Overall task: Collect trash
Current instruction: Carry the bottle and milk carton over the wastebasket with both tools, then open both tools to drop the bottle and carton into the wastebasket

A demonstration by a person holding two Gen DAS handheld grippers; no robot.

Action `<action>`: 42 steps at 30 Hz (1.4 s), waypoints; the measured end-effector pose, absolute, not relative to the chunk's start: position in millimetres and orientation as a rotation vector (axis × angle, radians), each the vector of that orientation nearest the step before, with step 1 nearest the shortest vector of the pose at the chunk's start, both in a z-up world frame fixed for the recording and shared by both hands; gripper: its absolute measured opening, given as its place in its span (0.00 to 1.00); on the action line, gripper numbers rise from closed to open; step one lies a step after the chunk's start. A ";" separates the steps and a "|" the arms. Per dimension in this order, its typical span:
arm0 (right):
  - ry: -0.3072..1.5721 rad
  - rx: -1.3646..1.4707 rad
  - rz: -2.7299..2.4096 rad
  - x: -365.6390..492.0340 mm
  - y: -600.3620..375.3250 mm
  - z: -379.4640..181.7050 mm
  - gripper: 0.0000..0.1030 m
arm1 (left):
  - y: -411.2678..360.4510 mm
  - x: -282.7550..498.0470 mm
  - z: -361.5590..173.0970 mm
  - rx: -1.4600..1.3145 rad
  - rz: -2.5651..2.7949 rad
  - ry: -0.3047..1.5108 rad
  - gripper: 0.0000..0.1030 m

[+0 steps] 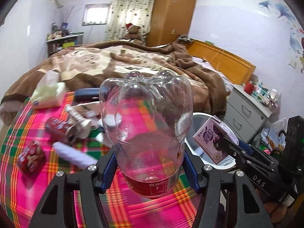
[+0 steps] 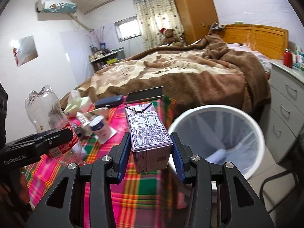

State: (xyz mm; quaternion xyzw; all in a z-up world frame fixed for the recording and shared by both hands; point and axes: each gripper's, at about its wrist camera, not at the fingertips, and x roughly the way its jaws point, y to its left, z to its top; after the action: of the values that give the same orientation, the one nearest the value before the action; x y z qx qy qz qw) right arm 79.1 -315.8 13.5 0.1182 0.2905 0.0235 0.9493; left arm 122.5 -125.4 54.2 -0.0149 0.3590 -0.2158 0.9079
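Note:
My left gripper [image 1: 149, 169] is shut on a clear plastic bottle [image 1: 146, 125] with a red label, held bottom-up above the pink plaid tablecloth [image 1: 38, 186]. It also shows in the right wrist view [image 2: 47, 117]. My right gripper [image 2: 150, 150] is shut on a purple drink carton [image 2: 148, 129], held above the table's right edge beside the white trash bin [image 2: 218, 131]. In the left wrist view the carton [image 1: 214, 138] hangs over the bin [image 1: 199, 117]. A red can [image 1: 60, 129], a red packet [image 1: 30, 156] and a white roll [image 1: 74, 154] lie on the cloth.
A tissue pack [image 1: 47, 93], a dark case [image 2: 108, 101], a small white bottle [image 2: 82, 118] and a white cup [image 2: 100, 128] lie on the table. The bed with a brown blanket [image 2: 180, 72] is behind. Grey drawers [image 2: 286, 106] stand right of the bin.

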 end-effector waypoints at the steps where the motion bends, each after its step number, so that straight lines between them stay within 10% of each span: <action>1: 0.590 0.243 0.037 78.6 -320.0 13.4 0.41 | -131.0 123.9 54.3 -0.028 -0.455 0.744 0.61; 37: 0.784 0.233 -0.250 99.9 -415.1 -35.9 0.42 | -314.0 195.4 -6.8 0.057 -0.725 0.895 0.65; 42: 0.775 0.250 -0.257 96.3 -415.3 -34.1 0.62 | -306.9 194.9 -5.2 0.035 -0.731 0.893 0.69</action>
State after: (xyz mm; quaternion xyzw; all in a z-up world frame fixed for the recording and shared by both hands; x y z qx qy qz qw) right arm 96.3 -415.3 -34.1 0.1214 0.3757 -0.1249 0.9102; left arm 194.9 -306.9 -5.2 0.0164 0.4220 -0.3456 0.8380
